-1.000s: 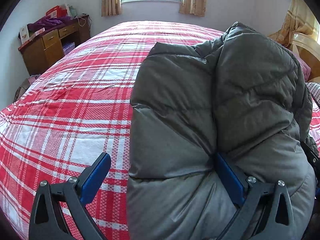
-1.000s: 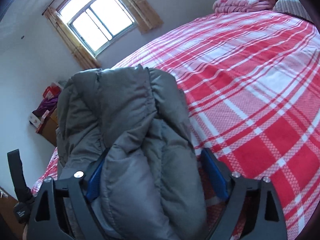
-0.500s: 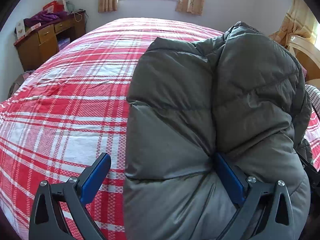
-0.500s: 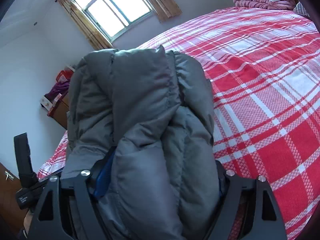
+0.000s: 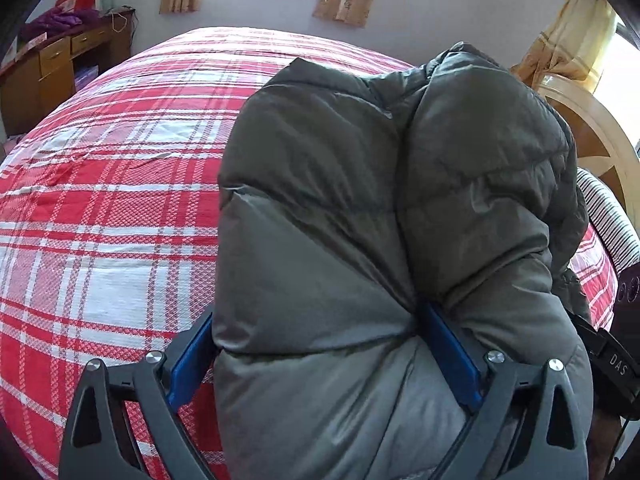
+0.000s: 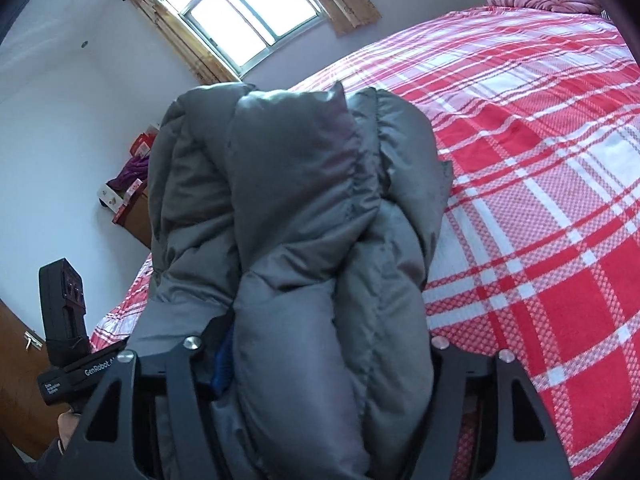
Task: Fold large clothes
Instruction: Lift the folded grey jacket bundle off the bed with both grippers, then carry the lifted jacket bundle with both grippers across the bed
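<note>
Both claws, left (image 5: 320, 364) and right (image 6: 324, 360), clamped on puffy grey quilted down jacket (image 5: 380, 220) above red-and-white plaid bed (image 5: 100, 200): best lowered level, bundle kept square to near edge.

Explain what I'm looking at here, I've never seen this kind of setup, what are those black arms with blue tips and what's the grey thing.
No robot here: a person carries a hand-held claw in each hand, each with a wide-angle camera looking along its two fingers. One picture is from the left claw, the other from the right claw. The black arms are the claw fingers; the blue parts are their pads. The grey thing is a puffy jacket, bunched up and pinched by both claws at once. Below it is a bed with a red and white checked bedspread. Behind are a window and a wooden desk. The black block at the right picture's edge is the other claw's handle.
</note>
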A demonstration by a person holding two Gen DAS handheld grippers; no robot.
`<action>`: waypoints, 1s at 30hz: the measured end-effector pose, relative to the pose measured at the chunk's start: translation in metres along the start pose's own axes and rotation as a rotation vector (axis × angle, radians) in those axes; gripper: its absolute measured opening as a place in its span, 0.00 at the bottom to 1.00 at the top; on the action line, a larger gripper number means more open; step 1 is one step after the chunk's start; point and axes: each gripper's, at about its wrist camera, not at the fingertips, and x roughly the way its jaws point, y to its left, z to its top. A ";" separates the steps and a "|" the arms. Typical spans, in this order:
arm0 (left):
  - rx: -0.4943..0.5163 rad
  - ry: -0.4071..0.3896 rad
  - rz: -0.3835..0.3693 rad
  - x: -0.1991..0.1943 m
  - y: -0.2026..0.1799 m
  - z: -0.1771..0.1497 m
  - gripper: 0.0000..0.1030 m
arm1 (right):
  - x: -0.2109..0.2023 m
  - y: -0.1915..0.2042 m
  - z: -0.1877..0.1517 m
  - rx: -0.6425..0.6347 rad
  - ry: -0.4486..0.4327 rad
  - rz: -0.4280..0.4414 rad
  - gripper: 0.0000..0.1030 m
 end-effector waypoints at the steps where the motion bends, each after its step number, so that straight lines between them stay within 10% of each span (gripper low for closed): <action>1: 0.007 -0.004 -0.004 -0.001 -0.002 0.000 0.88 | 0.001 0.000 0.000 -0.001 0.003 0.005 0.60; 7: 0.084 -0.050 0.025 -0.010 -0.023 -0.007 0.59 | 0.006 0.001 0.001 -0.019 0.035 0.023 0.46; 12: 0.262 -0.144 0.190 -0.034 -0.062 -0.019 0.23 | 0.002 0.017 0.000 -0.069 0.024 0.041 0.26; 30: 0.213 -0.314 0.271 -0.204 0.001 -0.037 0.19 | -0.068 0.138 -0.031 -0.197 -0.115 0.263 0.22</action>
